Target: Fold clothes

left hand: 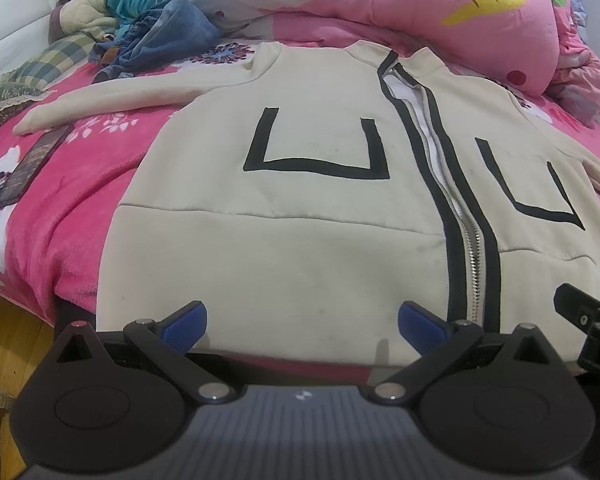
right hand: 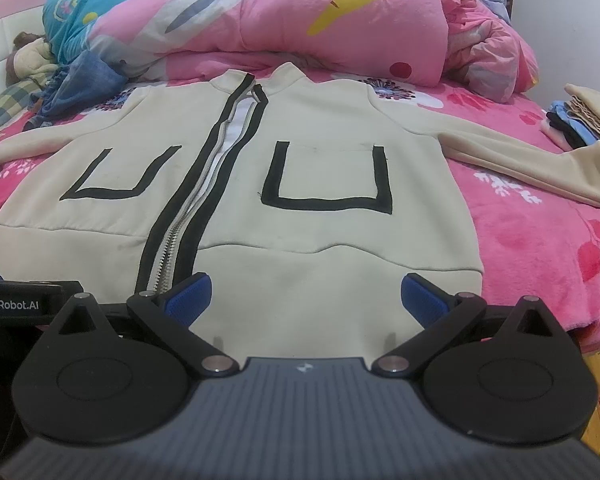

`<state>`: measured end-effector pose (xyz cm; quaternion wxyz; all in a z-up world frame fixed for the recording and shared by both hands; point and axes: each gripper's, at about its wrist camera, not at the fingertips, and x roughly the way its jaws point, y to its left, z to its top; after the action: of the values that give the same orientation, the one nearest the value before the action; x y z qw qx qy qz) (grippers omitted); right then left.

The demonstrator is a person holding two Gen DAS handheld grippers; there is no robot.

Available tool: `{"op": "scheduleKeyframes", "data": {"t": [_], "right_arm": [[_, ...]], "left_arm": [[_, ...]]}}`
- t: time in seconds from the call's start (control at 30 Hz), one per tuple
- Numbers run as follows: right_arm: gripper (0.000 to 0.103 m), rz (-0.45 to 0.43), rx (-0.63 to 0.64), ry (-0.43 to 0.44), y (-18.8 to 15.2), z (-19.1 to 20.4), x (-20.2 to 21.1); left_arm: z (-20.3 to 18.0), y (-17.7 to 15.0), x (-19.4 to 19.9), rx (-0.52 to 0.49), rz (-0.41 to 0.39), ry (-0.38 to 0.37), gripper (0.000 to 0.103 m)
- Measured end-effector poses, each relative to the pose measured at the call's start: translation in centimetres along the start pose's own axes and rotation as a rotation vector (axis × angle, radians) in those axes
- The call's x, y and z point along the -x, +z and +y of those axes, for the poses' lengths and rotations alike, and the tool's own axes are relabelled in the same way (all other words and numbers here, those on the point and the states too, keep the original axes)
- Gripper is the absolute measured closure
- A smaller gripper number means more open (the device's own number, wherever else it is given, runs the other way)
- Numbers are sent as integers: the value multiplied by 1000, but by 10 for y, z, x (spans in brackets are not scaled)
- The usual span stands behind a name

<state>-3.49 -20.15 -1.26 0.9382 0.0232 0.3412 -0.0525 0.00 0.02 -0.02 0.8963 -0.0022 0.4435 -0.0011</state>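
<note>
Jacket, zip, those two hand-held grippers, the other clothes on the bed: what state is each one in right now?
Jacket: spread flat, front up, unfolded.
Zip: closed low down, open near the collar.
Sleeves: stretched out sideways.
Left hand-held gripper: open, holding nothing.
Right hand-held gripper: open, holding nothing.
Quilt: bunched up behind the jacket.
Jeans: crumpled.
Stack of clothes: folded.

Pink-blanketed bed (right hand: 540, 248) — wooden floor (left hand: 8, 344)
</note>
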Motion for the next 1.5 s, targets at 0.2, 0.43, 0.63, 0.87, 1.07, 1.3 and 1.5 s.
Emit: {"op": "scheduleKeyframes", "data": {"t": [0.2,0.43,0.63,0.87,1.07,1.3,1.5], "right_arm": [[1,0,2,3,-1,1,0],[1,-1,0,3,0,0,2],[1,-4,-5,5,0,-3,2],[1,-4,-10,4,-1,-4,3],[1,-4,-12,2,-1,-4,2],[1,-3,-13,2,-2,-5,1],[1,-4,-12,0,-4,-2,1]], "left_arm": [[1,-1,-1,0,3,-1,1],[2,0,-1,5,2,-7,1],[2,-2,3,3,-2,-6,1],[0,-2,3,-7,-5,-1,1],[1,-3,1,-12,-5,2,1],[-2,-4,1,-12,-6,6,1],[-3,-3,2,-16,-3,5,1]]}}
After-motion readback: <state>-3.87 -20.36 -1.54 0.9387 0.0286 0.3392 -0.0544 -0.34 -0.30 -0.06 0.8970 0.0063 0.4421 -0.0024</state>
